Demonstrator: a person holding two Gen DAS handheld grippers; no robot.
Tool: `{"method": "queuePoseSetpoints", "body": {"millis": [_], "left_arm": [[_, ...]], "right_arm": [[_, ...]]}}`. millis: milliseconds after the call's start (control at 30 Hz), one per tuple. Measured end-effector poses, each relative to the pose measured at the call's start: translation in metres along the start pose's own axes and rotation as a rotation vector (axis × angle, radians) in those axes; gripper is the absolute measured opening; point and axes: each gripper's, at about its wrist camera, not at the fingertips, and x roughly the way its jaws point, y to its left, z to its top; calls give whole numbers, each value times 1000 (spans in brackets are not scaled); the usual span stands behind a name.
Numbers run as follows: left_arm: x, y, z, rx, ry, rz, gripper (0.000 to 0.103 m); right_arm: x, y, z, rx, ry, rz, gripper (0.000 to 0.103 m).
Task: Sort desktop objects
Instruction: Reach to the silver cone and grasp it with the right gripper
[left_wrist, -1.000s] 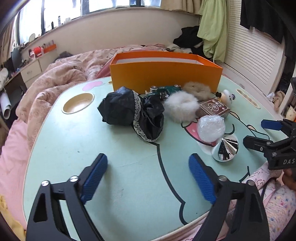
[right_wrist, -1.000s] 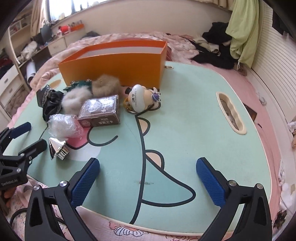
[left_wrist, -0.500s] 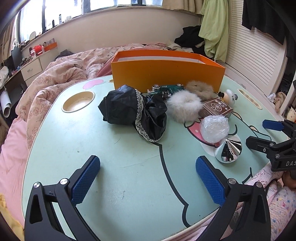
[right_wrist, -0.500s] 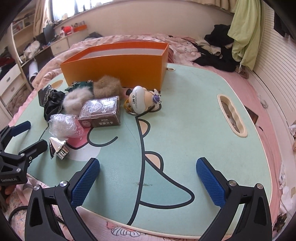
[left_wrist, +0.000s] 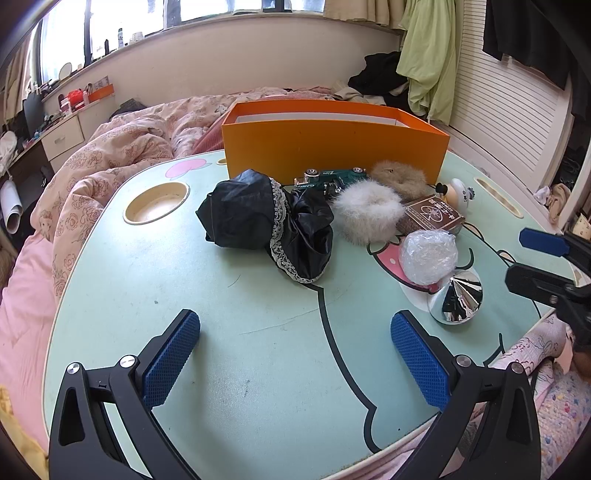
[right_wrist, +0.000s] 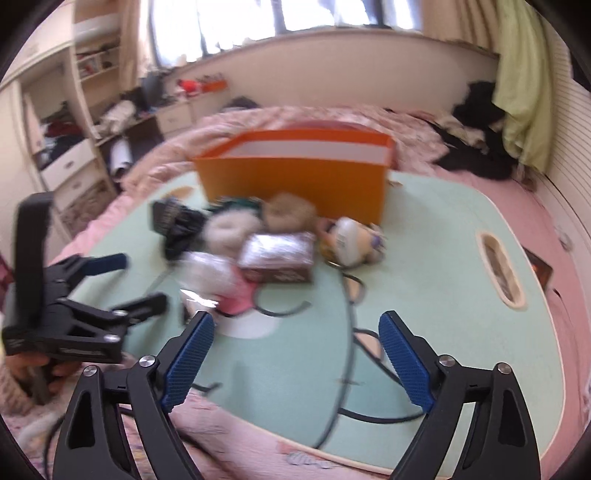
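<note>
Left wrist view: the left gripper hovers low over the near part of the mint table, its blue pads spread wide with nothing between them. Ahead lies a black cloth with lace trim. Just right of it sits a white puff, with a tan puff behind and a green toy car between the cloth and the orange box. The box stands open-topped at the table's far edge. A brown card box lies right of the white puff, a white figurine beyond it. A clear plastic wad rests on the pink printed bow, touching or just beside a shiny silver cone on its near side. The right gripper enters from the right edge, near the cone.

In the right wrist view, blurred by motion, the right gripper is released too, pads apart and empty, over the table's near edge. The left gripper shows at left, fingers parted, close to the wad. The card box, figurine and orange box lie ahead.
</note>
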Motion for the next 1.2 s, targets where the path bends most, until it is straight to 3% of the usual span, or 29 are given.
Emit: {"method": "queuePoseSetpoints", "body": {"millis": [167,267,300,367,567,767,833,867,900,1100,1200], "left_arm": [[0,0,0,0,-1,0,103],[0,0,0,0,-1,0,103],[0,0,0,0,-1,0,103],[0,0,0,0,-1,0,103],[0,0,-1,-1,-1,0,103],[0,0,-1,0,-1,0,103],[0,0,-1,0,-1,0,103],[0,0,-1,-1,-1,0,103],[0,0,-1,-1,-1,0,103],[1,0,-1,-1,-1,0,103],[1,0,-1,-1,-1,0,103]], "right_arm": [[20,28,14,-84,82,137,61],[36,36,16,-105,145,211,55],[39,38,14,-107,161,227,42],[42,36,10,-94,172,240,29],[18,-4,-3,73,81,212,29],[-3,-36,-15,154,5,77,29],[-4,-39,-14,162,-3,66,42],[-4,-38,-13,161,-3,63,58],[-3,-38,-12,154,1,43,66],[16,-35,-6,84,29,-107,66],[25,-36,-2,65,26,-135,66]]}}
